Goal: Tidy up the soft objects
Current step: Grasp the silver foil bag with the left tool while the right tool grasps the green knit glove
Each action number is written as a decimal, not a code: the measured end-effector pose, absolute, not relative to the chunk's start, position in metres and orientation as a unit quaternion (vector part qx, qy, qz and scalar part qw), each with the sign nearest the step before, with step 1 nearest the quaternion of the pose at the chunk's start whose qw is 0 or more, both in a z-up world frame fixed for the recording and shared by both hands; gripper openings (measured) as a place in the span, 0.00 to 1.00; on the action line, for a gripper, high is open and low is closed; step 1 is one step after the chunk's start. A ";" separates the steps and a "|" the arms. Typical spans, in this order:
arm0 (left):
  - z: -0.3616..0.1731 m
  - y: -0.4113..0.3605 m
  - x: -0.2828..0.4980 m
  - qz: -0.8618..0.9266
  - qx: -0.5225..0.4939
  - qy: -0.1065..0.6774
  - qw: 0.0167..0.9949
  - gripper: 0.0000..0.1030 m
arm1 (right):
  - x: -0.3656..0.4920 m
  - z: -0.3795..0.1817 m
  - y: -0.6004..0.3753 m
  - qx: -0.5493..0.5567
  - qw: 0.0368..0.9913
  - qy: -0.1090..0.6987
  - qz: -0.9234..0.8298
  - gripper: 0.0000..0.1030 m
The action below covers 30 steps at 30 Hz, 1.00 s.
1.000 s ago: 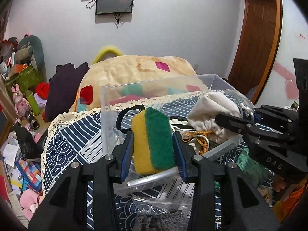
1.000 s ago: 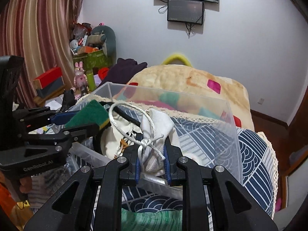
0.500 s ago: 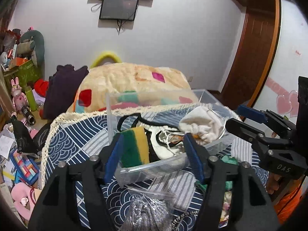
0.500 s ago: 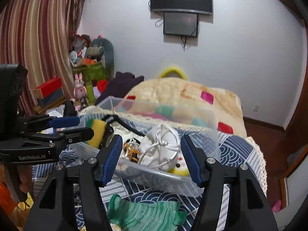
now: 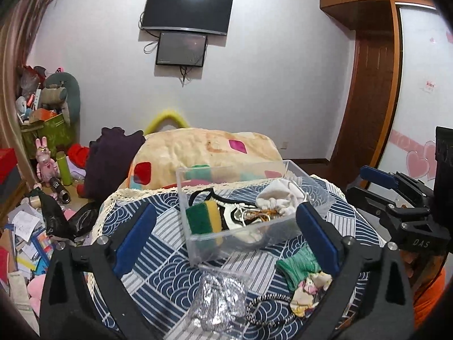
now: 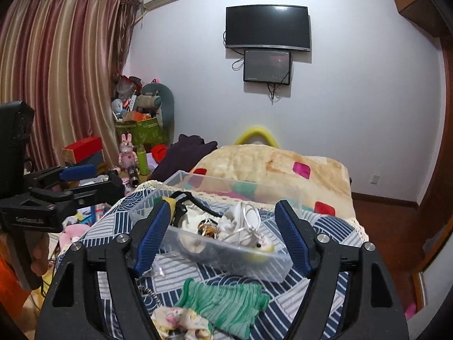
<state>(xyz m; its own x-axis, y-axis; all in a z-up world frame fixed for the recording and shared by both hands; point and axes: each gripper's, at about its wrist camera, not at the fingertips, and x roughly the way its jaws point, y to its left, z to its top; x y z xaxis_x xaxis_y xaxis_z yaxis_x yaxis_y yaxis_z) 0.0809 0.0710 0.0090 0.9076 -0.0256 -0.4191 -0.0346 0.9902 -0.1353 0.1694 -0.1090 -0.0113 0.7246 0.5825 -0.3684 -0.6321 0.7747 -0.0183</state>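
A clear plastic bin (image 5: 320,187) (image 6: 271,266) stands on the blue patterned cloth. Inside it lie a yellow and green sponge (image 5: 204,217), a white drawstring pouch (image 5: 279,199) (image 6: 239,222) and a black strap. My left gripper (image 5: 226,240) is open and empty, held back from the bin's near side. My right gripper (image 6: 223,239) is open and empty, also short of the bin. A green knitted cloth (image 5: 298,266) (image 6: 220,303), a floral cloth (image 5: 307,290) (image 6: 181,323) and a silvery mesh piece (image 5: 218,301) lie on the cloth in front of the bin.
A cream quilt (image 5: 206,150) with coloured patches is piled behind the bin. A dark purple cloth (image 5: 110,158) sits to its left. Toys, boxes and papers (image 5: 28,232) clutter the floor at left. A wooden door (image 5: 365,102) is at right.
Both grippers opened and pulled back and up from the bin. The sponge left my left gripper and the pouch left my right gripper; both now lie in the bin.
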 end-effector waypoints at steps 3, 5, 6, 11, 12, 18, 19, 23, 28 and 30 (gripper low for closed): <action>-0.002 0.069 0.076 0.007 -0.065 0.226 0.972 0.99 | 0.166 -0.019 -0.112 -0.069 0.926 0.180 0.325 0.74; -0.013 0.068 0.075 0.014 -0.063 0.239 0.969 0.99 | 0.166 -0.026 -0.115 -0.065 0.925 0.188 0.325 0.74; -0.020 0.068 0.076 0.014 -0.065 0.248 0.966 0.99 | 0.166 -0.030 -0.115 -0.064 0.924 0.193 0.323 0.74; -0.050 0.073 0.082 0.018 -0.081 0.286 0.955 0.99 | 0.173 -0.055 -0.116 -0.060 0.920 0.231 0.311 0.74; -0.056 0.073 0.083 0.018 -0.084 0.291 0.953 0.99 | 0.175 -0.060 -0.116 -0.058 0.918 0.239 0.310 0.74; -0.087 0.072 0.091 0.031 -0.079 0.329 0.940 0.99 | 0.181 -0.083 -0.117 -0.056 0.910 0.276 0.305 0.74; -0.092 0.071 0.092 0.028 -0.079 0.336 0.938 0.99 | 0.183 -0.087 -0.117 -0.055 0.908 0.282 0.304 0.74; -0.109 0.069 0.096 0.016 -0.080 0.357 0.931 0.99 | 0.192 -0.102 -0.117 -0.052 0.902 0.306 0.301 0.74; -0.119 0.071 0.098 0.009 -0.094 0.364 0.927 0.99 | 0.203 -0.117 -0.117 -0.048 0.891 0.343 0.295 0.71; -0.120 0.071 0.098 0.008 -0.100 0.365 0.926 0.99 | 0.205 -0.123 -0.117 -0.045 0.883 0.358 0.300 0.61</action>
<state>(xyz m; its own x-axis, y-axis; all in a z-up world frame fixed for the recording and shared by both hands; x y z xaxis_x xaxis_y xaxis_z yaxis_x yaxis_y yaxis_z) 0.0982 0.0705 -0.1204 0.7341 -0.0575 -0.6766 -0.0883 0.9799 -0.1791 0.2055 -0.1167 -0.1232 0.5638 0.4964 -0.6601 -0.5616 0.8164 0.1343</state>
